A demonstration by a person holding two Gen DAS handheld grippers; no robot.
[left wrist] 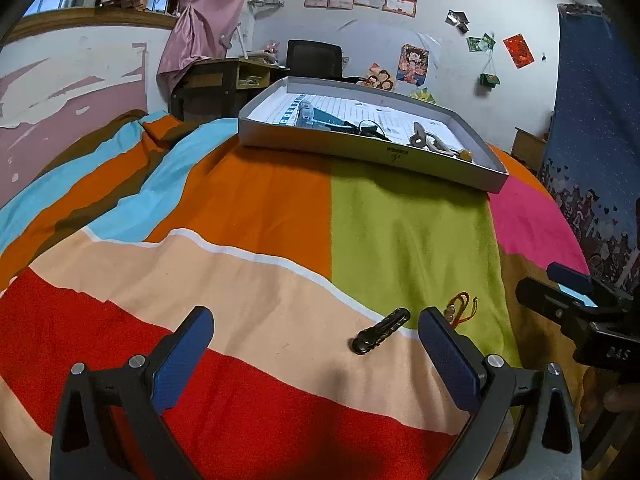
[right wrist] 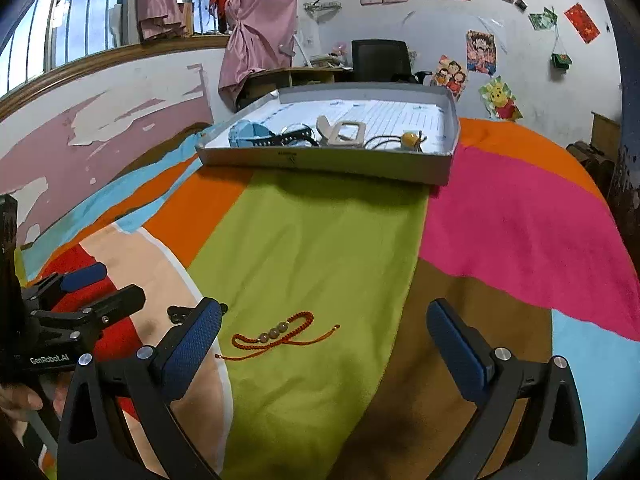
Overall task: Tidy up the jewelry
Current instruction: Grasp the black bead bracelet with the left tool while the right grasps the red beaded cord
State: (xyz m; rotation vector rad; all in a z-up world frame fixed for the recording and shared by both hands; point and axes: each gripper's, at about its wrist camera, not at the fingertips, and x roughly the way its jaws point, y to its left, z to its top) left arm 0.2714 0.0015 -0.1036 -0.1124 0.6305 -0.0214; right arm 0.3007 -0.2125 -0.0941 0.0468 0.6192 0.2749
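Both claws released over a colour-block bedspread (left wrist: 256, 216). Left gripper (left wrist: 316, 340) spread wide, blue pads (left wrist: 188, 360) well apart, nothing between them but cloth and a dark metal hair clip (left wrist: 380, 331) lying flat on the peach band near the right pad, toward 1 o'clock of the gap's centre, not touched. Red cord bracelet (left wrist: 460, 309) partly hidden behind that right pad in the left wrist view. Right gripper (right wrist: 324, 336) likewise spread, empty; in its own view the red cord bracelet (right wrist: 276, 334) with three pale beads stretched out on the green panel, inside the gap but close to the left pad at 9 o'clock, apart from both pads. Hair clip mostly hidden behind that left pad there. Far across the bed at 12 o'clock, a shallow grey cardboard box lid (right wrist: 332, 162) lined with printed paper, holding a blue piece (right wrist: 248, 134), a dark band (right wrist: 288, 138), a beige clip-like item (right wrist: 344, 132) and a yellow bead (right wrist: 410, 139) on a thin cord. Same box lid (left wrist: 360, 152) at 1 o'clock in the left wrist view. Grippers side by side, each visible at the other's frame edge.
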